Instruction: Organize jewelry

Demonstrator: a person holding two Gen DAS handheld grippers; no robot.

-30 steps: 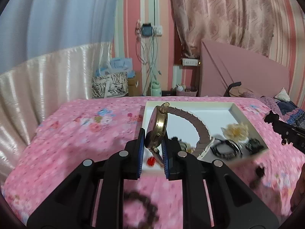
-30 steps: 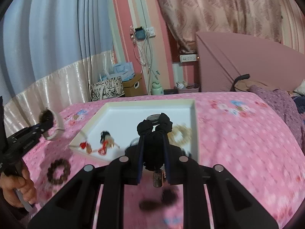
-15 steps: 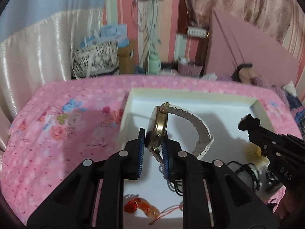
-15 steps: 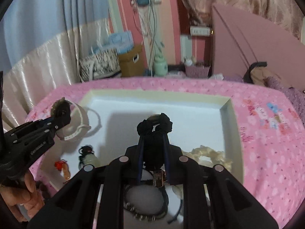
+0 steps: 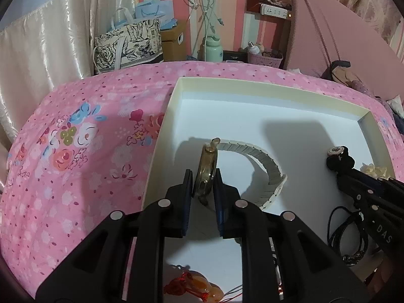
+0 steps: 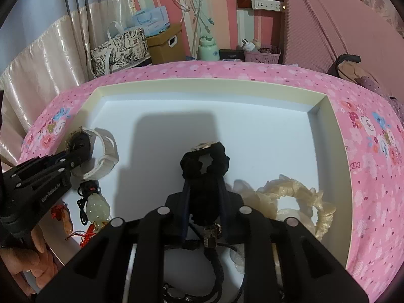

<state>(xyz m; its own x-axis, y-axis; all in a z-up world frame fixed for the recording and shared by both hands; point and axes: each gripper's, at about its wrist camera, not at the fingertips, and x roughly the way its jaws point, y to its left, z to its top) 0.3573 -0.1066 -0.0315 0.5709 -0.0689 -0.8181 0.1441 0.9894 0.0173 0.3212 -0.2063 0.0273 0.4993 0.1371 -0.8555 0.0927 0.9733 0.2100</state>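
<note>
A white tray (image 5: 275, 89) lies on the pink bedspread. My left gripper (image 5: 203, 176) is shut on a gold-cased watch (image 5: 207, 169), its white band (image 5: 262, 161) curving right, low over the tray floor near the left wall. My right gripper (image 6: 203, 184) is shut on a black scrunchie (image 6: 205, 160) with a small metal charm, held over the tray's middle. The right gripper also shows in the left wrist view (image 5: 339, 162). The left gripper with the watch (image 6: 101, 151) shows in the right wrist view.
In the tray lie a cream scrunchie (image 6: 300, 194), a pale green pendant on black cord (image 6: 97, 207), a red-orange charm (image 5: 194, 286) and black cord bracelets (image 5: 348, 237). Bags, a box and a bottle stand beyond the bed.
Both grippers have moved forward over the tray and lower, each still holding its item. The watch is now down by the tray floor.
</note>
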